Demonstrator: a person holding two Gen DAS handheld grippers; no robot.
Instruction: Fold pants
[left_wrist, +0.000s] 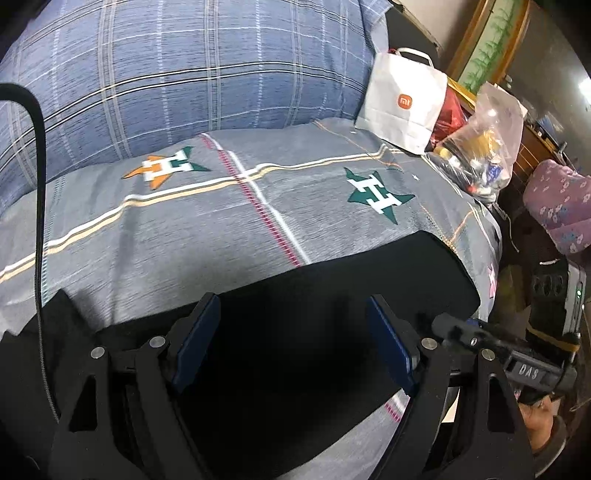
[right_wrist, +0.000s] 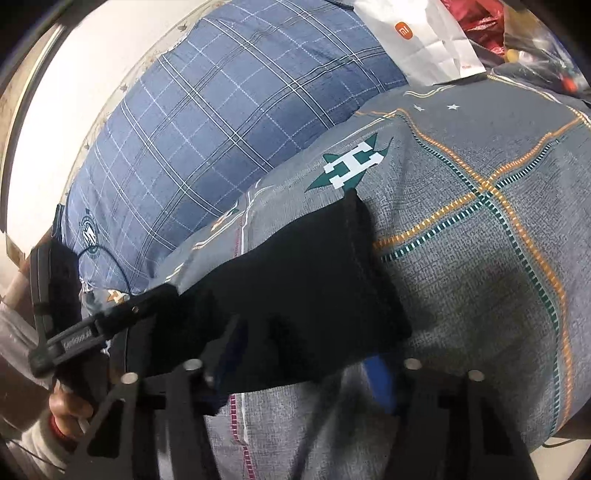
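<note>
Item: black pants (left_wrist: 332, 295), lying as a compact dark slab on the grey star-print bedsheet (left_wrist: 184, 229), close to the near edge of the bed. In the right wrist view the pants (right_wrist: 295, 280) show a stitched hem pointing away toward the blue plaid quilt (right_wrist: 221, 92).

Left gripper (left_wrist: 291, 332): we hold it just above the pants, jaws spread wide, blue pads (left_wrist: 195, 343) bare, nothing between them.

Right gripper (right_wrist: 306, 373): we see its fingers apart, one blue pad (right_wrist: 380, 384) clear of the cloth; the other finger sits under or against the pants' near edge. Whether that edge is touched we cannot tell; nothing is clamped.

Also on the bed: white paper bag (left_wrist: 402, 107), clear plastic bag (left_wrist: 484, 147), both well apart from the pants.

Hazards, as we judge them:
- Black on black. Layer edges barely read, so a jaw may close on one layer only and the fold opens up.
- The slab lies near the bed edge; a sideways drag could pull it over.
- The sheet is loose; a low pinch may gather it with the pants.
- A cable (left_wrist: 38, 221) hangs beside the left gripper and may snag.
</note>
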